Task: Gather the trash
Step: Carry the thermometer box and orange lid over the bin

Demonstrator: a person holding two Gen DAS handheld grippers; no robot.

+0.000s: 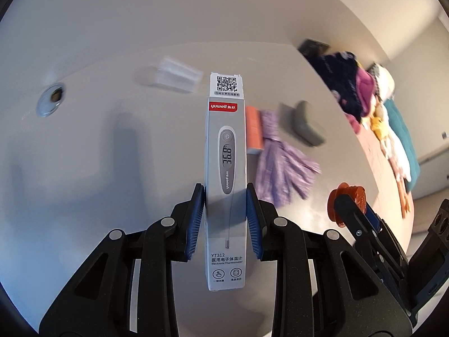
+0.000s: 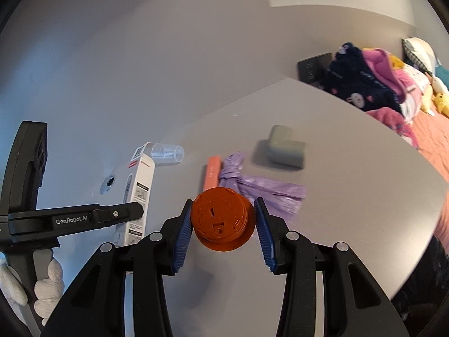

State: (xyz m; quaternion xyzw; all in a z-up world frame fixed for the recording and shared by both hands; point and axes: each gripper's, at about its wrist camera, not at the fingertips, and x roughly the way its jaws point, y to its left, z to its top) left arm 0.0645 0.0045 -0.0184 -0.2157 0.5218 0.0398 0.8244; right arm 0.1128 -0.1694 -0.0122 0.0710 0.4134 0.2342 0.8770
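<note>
Two hand-held grippers hold trash above the bench (image 1: 84, 140). Left hand-held gripper (image 1: 226, 221) clamps its narrow jaws on an upright thermometer box (image 1: 226, 168). Right hand-held gripper (image 2: 223, 230) pinches an orange lid (image 2: 223, 220), wider apart. Ahead of both lie a purple bag (image 2: 263, 193), perhaps knotted, and a clear cup (image 2: 167, 154).
</note>
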